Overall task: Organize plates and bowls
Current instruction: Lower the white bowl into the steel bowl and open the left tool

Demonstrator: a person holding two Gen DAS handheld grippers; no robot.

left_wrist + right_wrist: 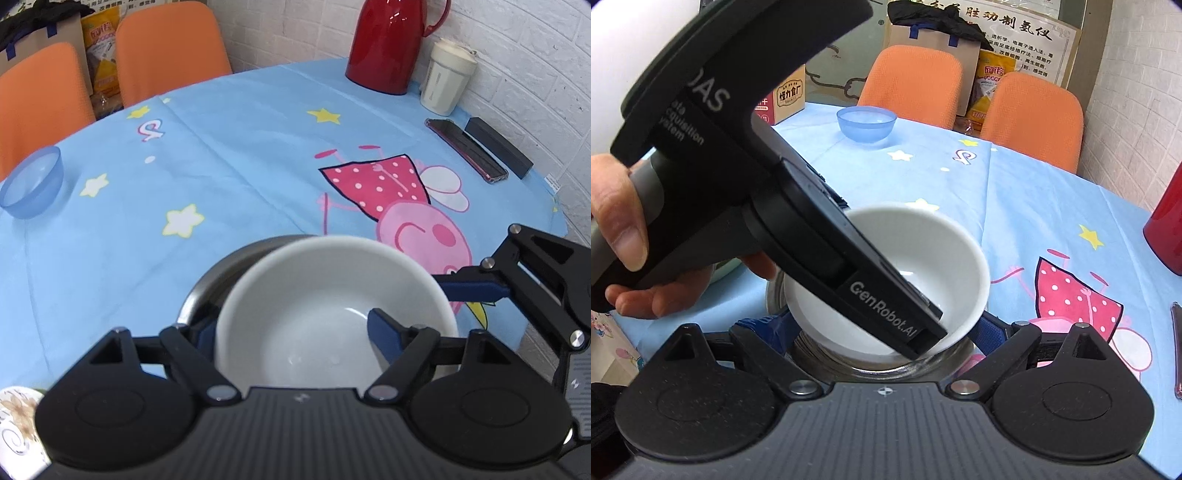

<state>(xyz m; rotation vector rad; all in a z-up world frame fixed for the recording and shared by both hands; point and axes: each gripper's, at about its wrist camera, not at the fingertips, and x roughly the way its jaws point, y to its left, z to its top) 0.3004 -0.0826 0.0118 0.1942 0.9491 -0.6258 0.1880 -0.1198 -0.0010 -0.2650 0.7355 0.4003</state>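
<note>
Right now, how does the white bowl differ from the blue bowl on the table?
The white bowl is opaque and sits inside a metal bowl; the blue bowl is translucent and stands alone on the tablecloth. The white bowl looks larger, but it is nearer the camera. Both are upright, round and look empty.

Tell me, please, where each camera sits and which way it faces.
Left wrist: on the left gripper, looking down over the white bowl toward the red jug by the wall; its own fingers and the right gripper show.
Right wrist: on the right gripper, facing the orange chairs; its own fingers, the left gripper's body and a hand show.
Shared: white bowl, steel bowl, blue bowl.
</note>
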